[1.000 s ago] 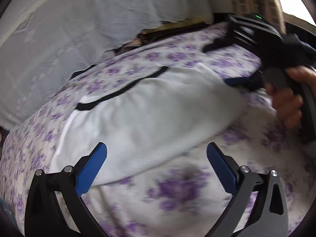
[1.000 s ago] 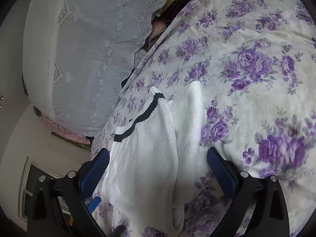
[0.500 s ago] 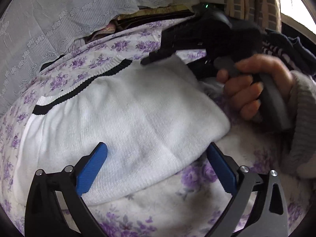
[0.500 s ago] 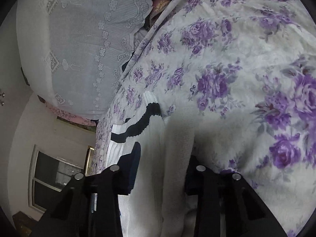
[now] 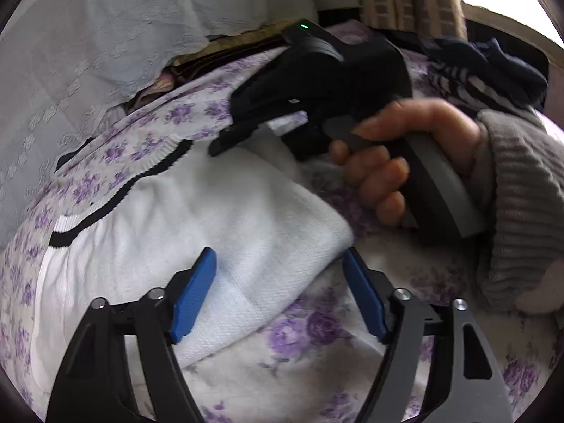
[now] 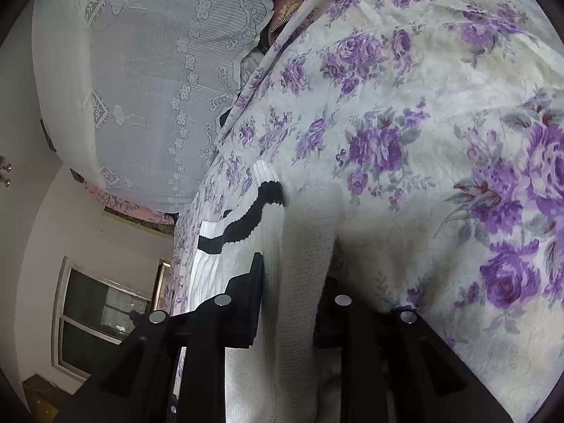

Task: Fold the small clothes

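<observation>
Right fingers (image 6: 253,303) clamped on white sweater (image 6: 299,282)

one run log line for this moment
stage: fold start | right gripper: shut on white sweater | left gripper: open, straddling sweater corner | surface: floral bedsheet

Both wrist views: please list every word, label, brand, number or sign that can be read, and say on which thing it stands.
There is no readable text in either view.
Right gripper: a small white label on its black body, too small and blurred to read; the green light on top is only a lamp, not a sign.
White knit garment: black stripe only, no tag visible.
Floral bedsheet: purple flowers, no writing.
</observation>
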